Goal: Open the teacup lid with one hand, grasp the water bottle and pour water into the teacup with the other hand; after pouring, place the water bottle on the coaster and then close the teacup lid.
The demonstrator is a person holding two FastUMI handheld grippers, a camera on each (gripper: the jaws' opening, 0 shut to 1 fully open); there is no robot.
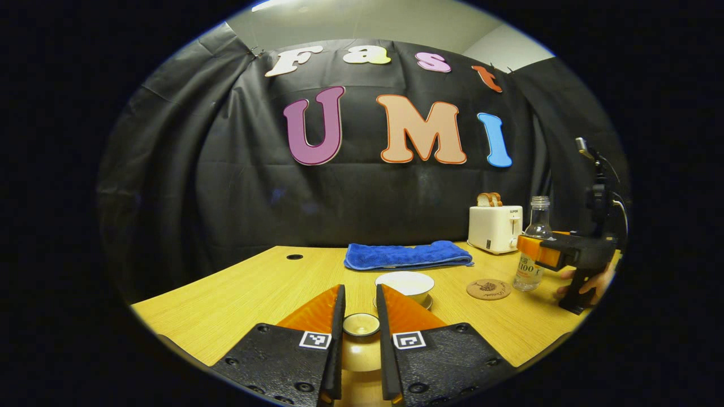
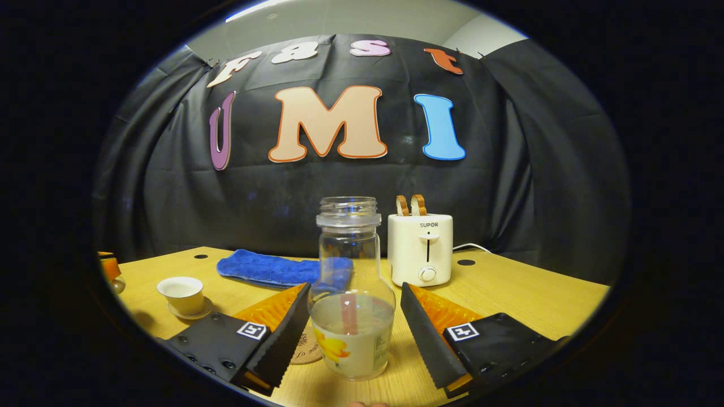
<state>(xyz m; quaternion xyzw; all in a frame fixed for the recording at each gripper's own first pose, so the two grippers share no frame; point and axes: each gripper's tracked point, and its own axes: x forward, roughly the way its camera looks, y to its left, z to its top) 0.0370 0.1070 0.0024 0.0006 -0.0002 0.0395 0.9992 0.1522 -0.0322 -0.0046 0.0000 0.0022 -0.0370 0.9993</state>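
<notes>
My left gripper (image 1: 360, 287) is shut on the teacup lid (image 1: 361, 325), held low over the table in front of the teacup. The white teacup (image 1: 404, 284) stands uncovered on its saucer just beyond the fingertips; the right gripper view has it at the left (image 2: 181, 294). A clear, uncapped water bottle (image 2: 350, 305), partly filled, stands on the table between the fingers of my right gripper (image 2: 355, 285), which is open with a small gap on the right side. The round cork coaster (image 1: 488, 289) lies left of the bottle (image 1: 531, 249).
A folded blue towel (image 1: 407, 255) lies behind the teacup. A white toaster (image 2: 421, 249) with bread slices stands at the back, just behind the bottle. A hand (image 1: 591, 282) holds the right gripper at the table's right edge.
</notes>
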